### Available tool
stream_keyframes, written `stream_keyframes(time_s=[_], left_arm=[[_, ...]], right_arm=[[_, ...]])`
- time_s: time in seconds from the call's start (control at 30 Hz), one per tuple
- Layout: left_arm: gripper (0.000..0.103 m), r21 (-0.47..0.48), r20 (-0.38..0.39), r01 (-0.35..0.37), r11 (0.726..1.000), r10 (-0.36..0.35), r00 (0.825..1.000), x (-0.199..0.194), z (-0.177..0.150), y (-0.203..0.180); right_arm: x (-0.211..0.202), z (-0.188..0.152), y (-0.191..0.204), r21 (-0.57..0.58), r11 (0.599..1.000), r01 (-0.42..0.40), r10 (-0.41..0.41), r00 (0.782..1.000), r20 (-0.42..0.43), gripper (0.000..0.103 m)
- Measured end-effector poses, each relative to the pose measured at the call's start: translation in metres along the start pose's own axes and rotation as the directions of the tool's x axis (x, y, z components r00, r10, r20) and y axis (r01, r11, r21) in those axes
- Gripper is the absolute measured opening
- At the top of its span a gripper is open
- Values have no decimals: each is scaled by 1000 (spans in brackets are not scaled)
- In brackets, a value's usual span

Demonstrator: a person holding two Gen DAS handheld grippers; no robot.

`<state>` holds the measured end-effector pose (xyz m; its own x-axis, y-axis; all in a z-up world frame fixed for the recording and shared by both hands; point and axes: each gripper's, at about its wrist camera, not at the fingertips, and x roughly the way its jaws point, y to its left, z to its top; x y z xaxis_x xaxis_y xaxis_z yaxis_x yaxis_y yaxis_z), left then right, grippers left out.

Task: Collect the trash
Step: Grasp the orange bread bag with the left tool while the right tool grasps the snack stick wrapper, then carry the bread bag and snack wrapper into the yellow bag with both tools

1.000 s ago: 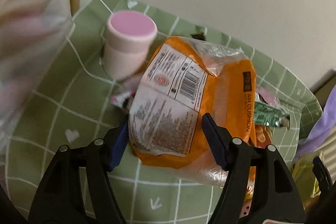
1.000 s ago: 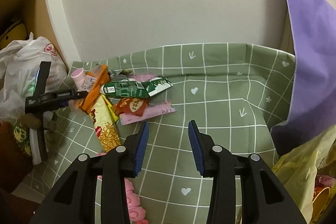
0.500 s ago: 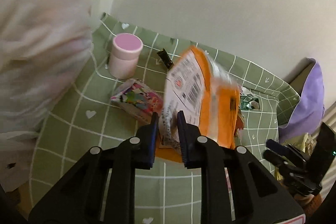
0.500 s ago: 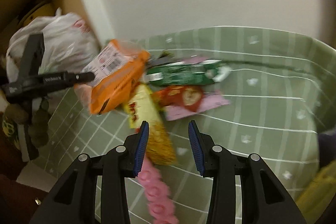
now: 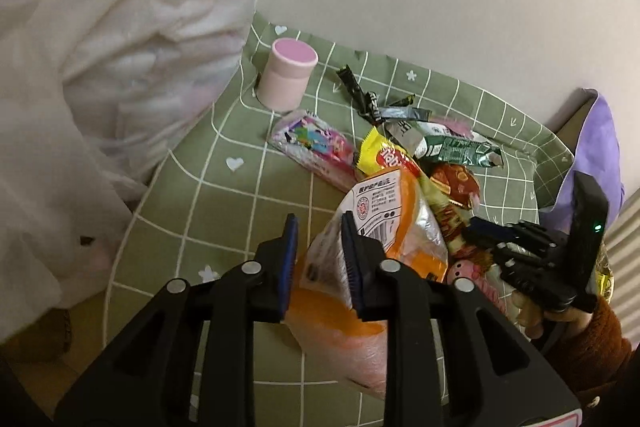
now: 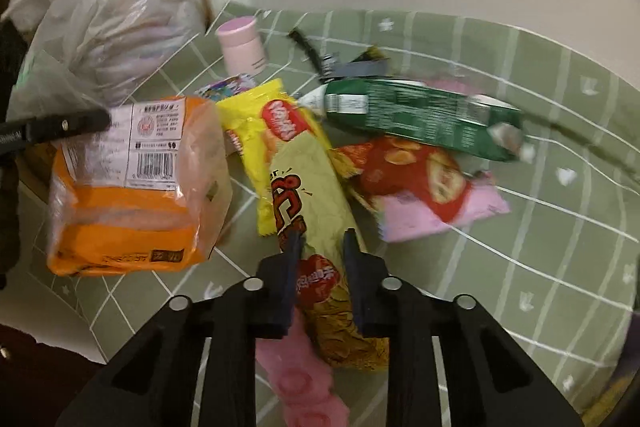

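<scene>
Over on the green checked tablecloth [image 6: 540,211], a big white plastic bag [image 5: 100,67] bulges at the far left edge, with a pink lidded cup [image 5: 286,73] just beside it. Next down in size, the orange pack [image 6: 132,187] hangs pinched in the left gripper [image 5: 320,267], whose jaws are easing apart while the film sits between them. Smaller still, the yellow-green snack wrapper [image 6: 308,187] lies in the litter heap beside a green packet [image 6: 420,115], and the right gripper [image 6: 320,279] is closing its jaws around it.
</scene>
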<state>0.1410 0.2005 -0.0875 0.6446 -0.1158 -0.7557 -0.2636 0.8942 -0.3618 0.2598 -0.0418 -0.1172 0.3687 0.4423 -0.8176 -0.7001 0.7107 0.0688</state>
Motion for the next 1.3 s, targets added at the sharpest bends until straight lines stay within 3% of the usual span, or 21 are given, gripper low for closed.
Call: stream_keyframes(time_s=[0.23, 0.37, 0.7, 0.83, 1.1, 1.3], left_arm=[[45, 60, 18, -91, 994, 90, 996, -2, -13, -12], [46, 84, 12, -166, 983, 165, 986, -1, -27, -18], [44, -9, -87, -213, 977, 211, 974, 15, -56, -17], [25, -14, -76, -170, 985, 168, 983, 12, -54, -22], [22, 96, 50, -116, 989, 112, 992, -19, -31, -63], [22, 171, 151, -34, 985, 8, 988, -44, 2, -109]], right_arm=[[-45, -30, -31, 121, 991, 55, -61, 997, 47, 15], [-67, -46, -39, 172, 983, 70, -84, 994, 71, 15], [-106, -70, -38, 248, 966, 80, -115, 984, 133, 15], [-117, -76, -39, 265, 961, 76, -119, 981, 152, 15], [-149, -84, -41, 279, 956, 92, -156, 964, 215, 15], [-189, -82, -42, 278, 949, 146, -228, 929, 291, 15]])
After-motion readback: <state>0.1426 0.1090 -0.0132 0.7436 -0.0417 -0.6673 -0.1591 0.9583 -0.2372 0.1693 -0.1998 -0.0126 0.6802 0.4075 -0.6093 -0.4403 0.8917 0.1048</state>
